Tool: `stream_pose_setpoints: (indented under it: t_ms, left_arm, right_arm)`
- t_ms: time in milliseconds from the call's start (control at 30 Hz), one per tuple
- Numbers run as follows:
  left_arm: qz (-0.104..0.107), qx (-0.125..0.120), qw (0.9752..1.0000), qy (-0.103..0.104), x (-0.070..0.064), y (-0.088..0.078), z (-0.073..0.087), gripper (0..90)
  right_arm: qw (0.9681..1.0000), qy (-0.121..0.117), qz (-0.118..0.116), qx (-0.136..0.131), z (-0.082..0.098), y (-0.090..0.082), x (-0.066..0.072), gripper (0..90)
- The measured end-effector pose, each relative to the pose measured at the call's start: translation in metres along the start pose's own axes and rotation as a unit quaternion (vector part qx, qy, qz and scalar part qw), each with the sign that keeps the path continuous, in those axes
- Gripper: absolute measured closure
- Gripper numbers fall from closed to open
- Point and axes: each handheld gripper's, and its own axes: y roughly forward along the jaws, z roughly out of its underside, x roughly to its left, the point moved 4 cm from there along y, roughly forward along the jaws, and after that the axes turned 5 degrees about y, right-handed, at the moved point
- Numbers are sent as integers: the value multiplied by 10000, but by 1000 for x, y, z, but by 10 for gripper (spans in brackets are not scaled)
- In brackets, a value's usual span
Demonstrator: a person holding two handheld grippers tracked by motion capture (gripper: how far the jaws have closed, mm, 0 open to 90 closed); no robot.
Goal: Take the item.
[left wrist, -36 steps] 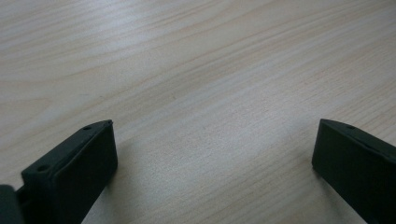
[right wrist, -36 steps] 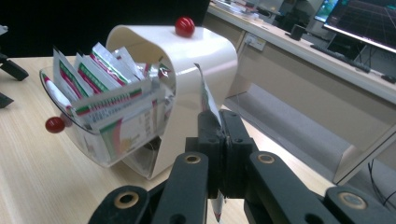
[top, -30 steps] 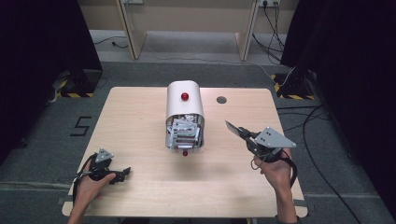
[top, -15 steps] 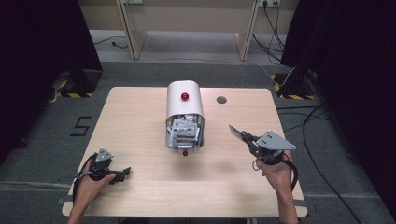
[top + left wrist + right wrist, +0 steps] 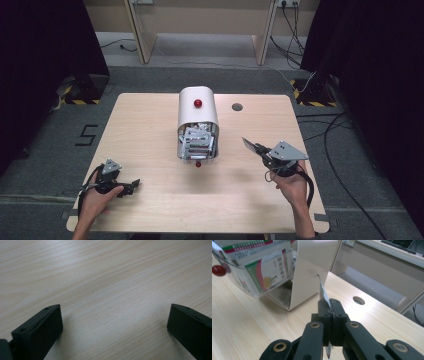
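Note:
A white round-topped box (image 5: 197, 112) with a red knob (image 5: 198, 103) stands mid-table. Its clear front drawer (image 5: 196, 142) holds several printed packets and has a small red knob (image 5: 198, 163). To its right, my right gripper (image 5: 259, 149) is shut on a thin flat packet (image 5: 248, 144) that sticks out toward the box. In the right gripper view the packet (image 5: 323, 291) stands on edge between the pressed jaws of that gripper (image 5: 329, 304), beside the box (image 5: 312, 270) and the drawer (image 5: 262, 270). My left gripper (image 5: 131, 185) rests open near the front left corner; the same gripper (image 5: 113, 320) has bare wood between its fingers.
A round cable hole (image 5: 237, 106) lies in the tabletop (image 5: 150, 130) behind the right gripper, and the same hole (image 5: 359, 300) appears in the right gripper view. Cables (image 5: 330, 135) run over the floor at the right. A pale desk frame (image 5: 200, 30) stands beyond the table.
My right gripper has sunk a little toward the table with the packet still in it. The left gripper and the box have not moved.

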Motion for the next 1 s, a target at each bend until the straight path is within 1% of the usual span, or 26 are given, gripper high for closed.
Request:
stream_pose_setpoints:
  t_ms: [167,667,800,833,1000]
  left_arm:
    - [0,0,10000,5,0,0,0,0]
    - [1,0,10000,5,0,0,0,0]
    - [0,0,10000,6,0,0,0,0]
    - [1,1,10000,5,0,0,0,0]
    - [0,1,10000,6,0,0,0,0]
  right_arm:
    - [9999,-11,-32,100,5,7,2,890]
    - [9984,98,-94,556,34,37,4,890]
    - [9976,195,-167,648,42,44,6,890]
    - [9976,170,-150,652,43,45,5,890]
    - [9969,219,-85,753,51,51,3,890]
